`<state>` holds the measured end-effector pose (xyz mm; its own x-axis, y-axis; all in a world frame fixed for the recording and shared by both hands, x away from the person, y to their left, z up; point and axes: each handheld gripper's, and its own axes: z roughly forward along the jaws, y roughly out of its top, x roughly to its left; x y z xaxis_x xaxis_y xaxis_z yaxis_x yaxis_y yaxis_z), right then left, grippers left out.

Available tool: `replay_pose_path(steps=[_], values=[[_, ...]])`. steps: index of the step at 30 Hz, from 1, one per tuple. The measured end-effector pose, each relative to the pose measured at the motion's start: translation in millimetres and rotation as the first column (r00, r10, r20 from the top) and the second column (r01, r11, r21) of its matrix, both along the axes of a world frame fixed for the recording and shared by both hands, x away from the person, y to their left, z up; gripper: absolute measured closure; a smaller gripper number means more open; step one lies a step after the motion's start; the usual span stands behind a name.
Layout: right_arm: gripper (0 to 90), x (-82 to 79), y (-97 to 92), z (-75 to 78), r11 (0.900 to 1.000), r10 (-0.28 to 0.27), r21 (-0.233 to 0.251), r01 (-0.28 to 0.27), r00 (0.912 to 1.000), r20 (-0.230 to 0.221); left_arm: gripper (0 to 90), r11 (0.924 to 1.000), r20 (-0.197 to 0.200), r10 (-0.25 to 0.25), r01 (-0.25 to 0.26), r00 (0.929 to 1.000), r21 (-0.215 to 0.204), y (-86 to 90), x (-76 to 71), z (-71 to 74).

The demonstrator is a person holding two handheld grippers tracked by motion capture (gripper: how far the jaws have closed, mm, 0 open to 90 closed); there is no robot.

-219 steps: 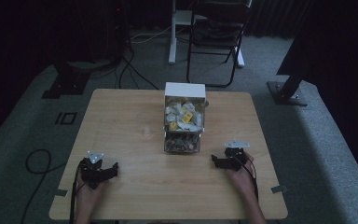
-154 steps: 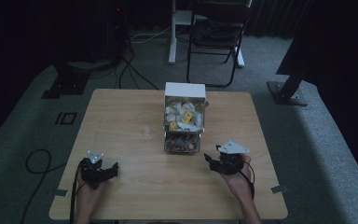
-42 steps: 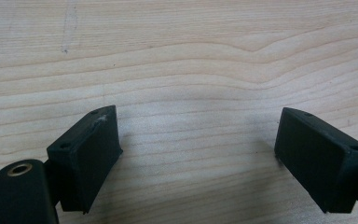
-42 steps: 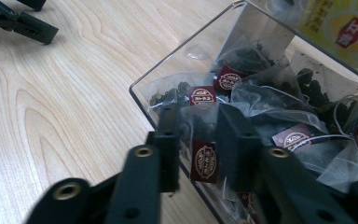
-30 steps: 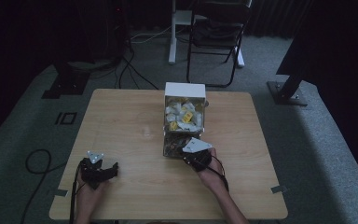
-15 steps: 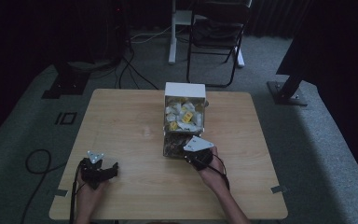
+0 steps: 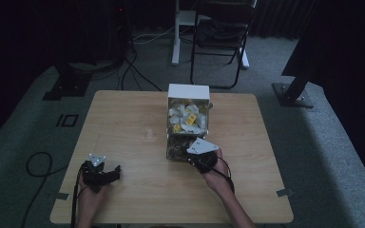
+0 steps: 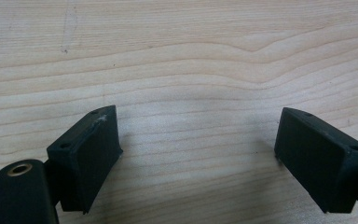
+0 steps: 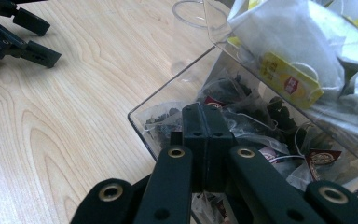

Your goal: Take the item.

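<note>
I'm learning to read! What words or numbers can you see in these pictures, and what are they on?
No words can be read here.
Yellow tag on a tea bag in the clear box: it has a small red mark, too blurred to read.
Dark red tag on another tea bag: print too small to read.
Tea bags in the white box, high view: too small to read.

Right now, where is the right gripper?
In the high view the right gripper sits right of table centre, at the near end of the clear tea bag box; its own view shows its jaws closed over the dark tea bags.
</note>
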<state>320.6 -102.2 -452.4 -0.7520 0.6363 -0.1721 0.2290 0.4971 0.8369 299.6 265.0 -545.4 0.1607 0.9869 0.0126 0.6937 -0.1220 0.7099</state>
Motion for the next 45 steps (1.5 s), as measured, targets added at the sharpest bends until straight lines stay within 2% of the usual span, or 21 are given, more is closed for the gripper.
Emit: replay_pose_path(steps=[16, 45], values=[[90.0, -4.7, 3.1, 12.3, 0.9996, 0.026, 0.014, -0.026, 0.9995, 0.018, 14.7, 1.0, 0.0, 0.0, 0.0, 1.0, 0.0, 0.0, 0.0, 0.0], [90.0, -9.9, 27.1, 23.0, 0.9942, 0.094, 0.052, -0.094, 0.9954, 0.018, 14.7, 1.0, -0.003, -0.001, 0.001, 1.0, 0.001, 0.1, -0.1, 0.3]])
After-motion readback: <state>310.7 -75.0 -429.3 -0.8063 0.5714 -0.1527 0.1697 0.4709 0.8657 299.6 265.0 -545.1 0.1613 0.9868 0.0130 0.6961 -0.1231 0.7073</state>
